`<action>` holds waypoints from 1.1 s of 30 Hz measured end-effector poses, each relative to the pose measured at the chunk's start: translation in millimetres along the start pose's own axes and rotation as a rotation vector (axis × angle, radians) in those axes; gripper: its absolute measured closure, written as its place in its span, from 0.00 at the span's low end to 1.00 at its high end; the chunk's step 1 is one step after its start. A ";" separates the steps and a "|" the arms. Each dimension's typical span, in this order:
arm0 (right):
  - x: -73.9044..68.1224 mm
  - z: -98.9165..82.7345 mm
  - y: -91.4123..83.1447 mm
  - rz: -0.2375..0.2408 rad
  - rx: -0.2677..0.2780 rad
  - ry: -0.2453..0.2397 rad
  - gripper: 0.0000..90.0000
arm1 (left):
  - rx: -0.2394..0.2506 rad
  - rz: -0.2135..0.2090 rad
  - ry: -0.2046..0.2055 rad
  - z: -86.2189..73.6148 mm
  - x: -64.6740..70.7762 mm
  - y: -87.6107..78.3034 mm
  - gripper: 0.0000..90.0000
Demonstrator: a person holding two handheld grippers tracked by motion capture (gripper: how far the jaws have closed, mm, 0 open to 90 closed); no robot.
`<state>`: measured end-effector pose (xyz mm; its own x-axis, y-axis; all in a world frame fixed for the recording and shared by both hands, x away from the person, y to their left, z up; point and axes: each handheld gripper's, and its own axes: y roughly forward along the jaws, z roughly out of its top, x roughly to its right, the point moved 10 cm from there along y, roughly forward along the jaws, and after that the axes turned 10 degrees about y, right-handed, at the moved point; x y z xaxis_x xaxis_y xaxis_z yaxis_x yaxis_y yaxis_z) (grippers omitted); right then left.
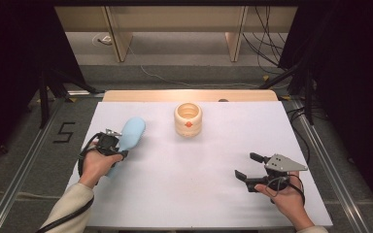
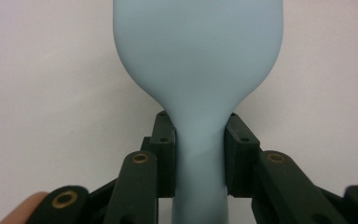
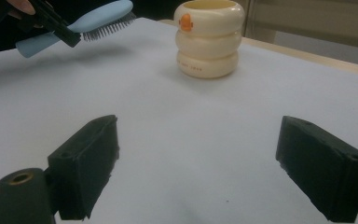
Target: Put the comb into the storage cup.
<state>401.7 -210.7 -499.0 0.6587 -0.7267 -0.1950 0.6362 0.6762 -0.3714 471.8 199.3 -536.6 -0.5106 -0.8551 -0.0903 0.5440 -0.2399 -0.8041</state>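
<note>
A light blue hairbrush [image 1: 127, 138] hangs above the left part of the white table [image 1: 199, 194], bristles down. My left gripper [image 1: 112, 145] is shut on its neck, just below the head. In the left gripper view the two black pads [image 2: 164, 154] press both sides of the blue hairbrush [image 2: 198, 70] handle. The right gripper view shows that hairbrush [image 3: 93, 21] held off the surface at the far left. A cream ribbed cup [image 1: 188, 119] with an orange mark stands at the back centre, also the cup [image 3: 208, 37]. My right gripper [image 1: 250, 166] rests open at the right, nothing between its jaws [image 3: 196, 172].
The white table's front edge runs near the person's forearms. A wooden strip [image 1: 189, 95] borders the table's far side. Metal rails [image 1: 320, 160] flank the table. Cables and wooden posts lie on the floor beyond.
</note>
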 end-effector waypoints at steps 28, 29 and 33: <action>0.1 -0.4 0.0 0.000 -0.002 0.002 0.16 | 0.157 0.010 0.000 20.9 10.0 -16.8 0.77; 0.1 -0.3 -0.1 -0.001 -0.002 0.001 0.16 | 0.163 0.009 0.000 21.8 10.7 -17.3 0.77; 0.2 -0.2 0.1 -0.001 -0.001 0.002 0.16 | 0.182 0.014 0.001 25.1 11.8 -20.0 0.77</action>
<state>401.8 -210.8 -499.3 0.6573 -0.7275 -0.1968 0.6364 0.6757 -0.3719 471.6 182.4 -506.8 -0.5025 -0.8586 -0.1013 0.6625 -0.3071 -0.6832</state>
